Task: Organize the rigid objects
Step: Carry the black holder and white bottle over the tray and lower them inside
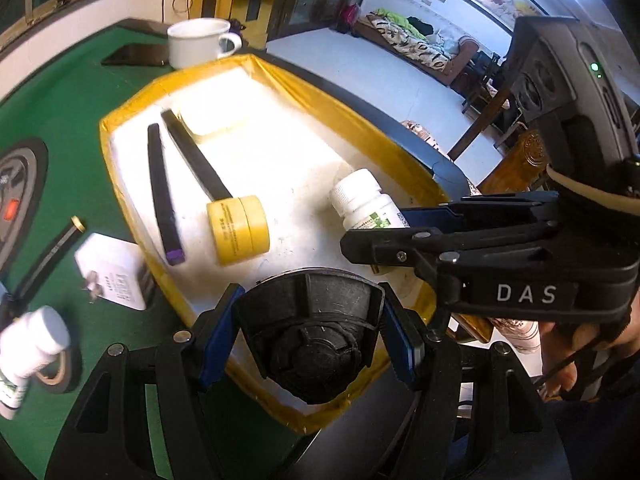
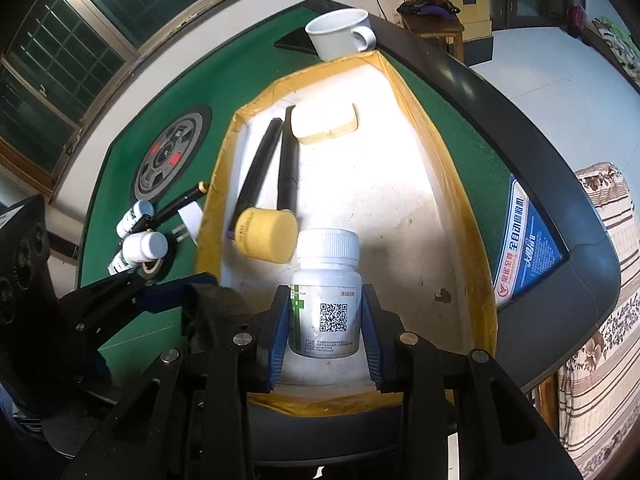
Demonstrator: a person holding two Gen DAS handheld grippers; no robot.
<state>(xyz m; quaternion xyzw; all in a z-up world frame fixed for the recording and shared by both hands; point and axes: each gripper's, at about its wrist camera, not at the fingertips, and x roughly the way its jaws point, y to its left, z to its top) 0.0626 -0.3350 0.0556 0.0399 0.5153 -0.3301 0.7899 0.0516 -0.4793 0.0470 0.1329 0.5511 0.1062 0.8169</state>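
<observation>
A yellow-rimmed white tray (image 1: 132,112) (image 2: 476,264) lies on the green table. In it lie two black bars (image 1: 162,188) (image 2: 256,172), a yellow jar (image 1: 238,230) (image 2: 266,234) on its side and a pale yellow case (image 2: 324,122). My left gripper (image 1: 310,332) is shut on a black round object (image 1: 312,336) over the tray's near edge. My right gripper (image 2: 325,320) is shut on a white pill bottle (image 2: 326,292) (image 1: 362,200), held over the tray's near end.
A white mug (image 1: 198,42) (image 2: 340,34) stands beyond the tray. Left of the tray lie a white charger (image 1: 114,276), a black pen (image 1: 50,254) (image 2: 180,202), two white bottles (image 1: 28,348) (image 2: 140,248) and a tape roll (image 2: 152,266). The table's black rim (image 2: 560,208) runs on the right.
</observation>
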